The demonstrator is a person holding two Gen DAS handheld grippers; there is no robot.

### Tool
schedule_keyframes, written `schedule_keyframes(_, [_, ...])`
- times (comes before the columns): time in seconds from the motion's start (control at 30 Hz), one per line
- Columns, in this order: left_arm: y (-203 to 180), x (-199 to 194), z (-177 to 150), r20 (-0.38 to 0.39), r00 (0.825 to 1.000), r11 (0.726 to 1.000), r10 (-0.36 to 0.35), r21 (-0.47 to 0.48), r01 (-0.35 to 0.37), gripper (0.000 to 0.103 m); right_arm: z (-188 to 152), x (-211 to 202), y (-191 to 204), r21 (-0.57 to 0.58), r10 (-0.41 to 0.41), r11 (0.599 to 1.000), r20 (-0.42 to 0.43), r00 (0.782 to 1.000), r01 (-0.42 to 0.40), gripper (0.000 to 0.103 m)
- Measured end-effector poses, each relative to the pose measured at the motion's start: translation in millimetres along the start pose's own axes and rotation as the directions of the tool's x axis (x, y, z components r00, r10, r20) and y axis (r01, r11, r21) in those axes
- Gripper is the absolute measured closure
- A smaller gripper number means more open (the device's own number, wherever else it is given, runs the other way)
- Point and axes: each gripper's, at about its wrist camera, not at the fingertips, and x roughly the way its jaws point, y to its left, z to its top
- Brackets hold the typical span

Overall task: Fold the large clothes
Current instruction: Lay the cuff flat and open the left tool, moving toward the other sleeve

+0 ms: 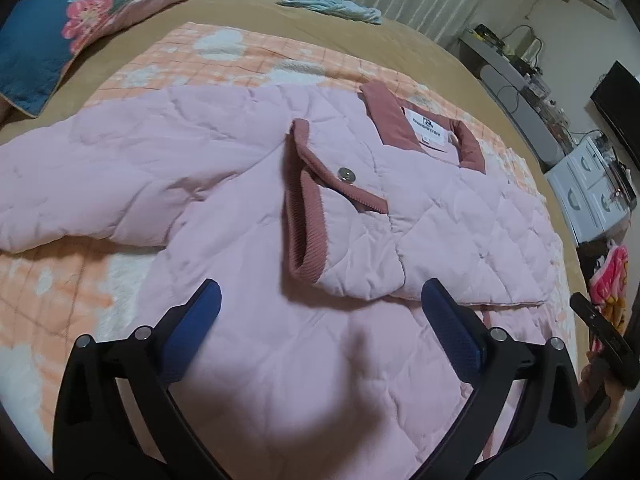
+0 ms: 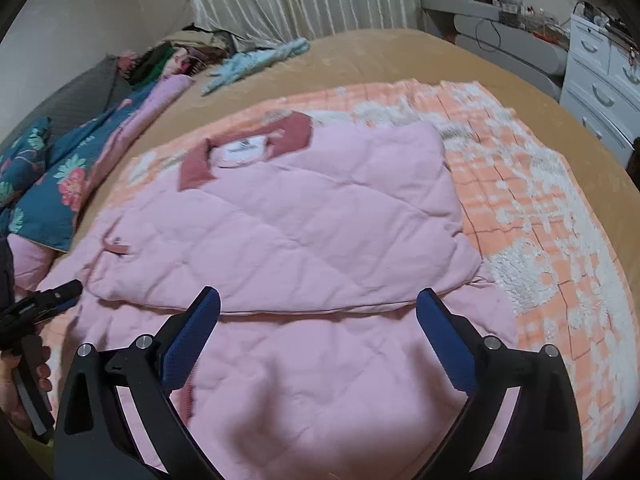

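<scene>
Right, both jaws wide, nothing held. Left gripper (image 1: 320,292) sits nearest jacket (image 1: 248,152)'s unfolded sleeve (image 1: 80,184), long axis sideways.

Both wrist views close, angled down – sharing pink jacket (image 1: 248,184) (image 2: 280,232), bed (image 1: 400,44) (image 2: 380,56)

Pink jacket (image 1: 248,184) fills mid-bed on the peach blanket (image 2: 540,208). Open tan sheet (image 2: 380,56) beyond the collar. Floral quilt (image 2: 52,184) blocks the left side, white drawers (image 2: 600,92) crowd the right edge; teal garment (image 1: 332,0) at the far end.
</scene>
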Motion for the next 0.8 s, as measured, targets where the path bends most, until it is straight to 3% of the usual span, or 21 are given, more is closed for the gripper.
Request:
schedule_keyframes(0.33, [24.4,-36.5,-6.3,0.036,0.999,0.998,0.015,-0.055,-0.013,0.009,-6.6,-31.0,46.8,-0.051,0.044,0.998,0.052,0.998,-0.041,0.004])
schedule_keyframes(0.8, [71.3,-72.3,-15.8,0.100,0.994,0.993,0.049,-0.110,-0.038,0.009,-10.6,-37.1,118.9,-0.145,0.085,0.987,0.062,0.994,-0.075,0.004])
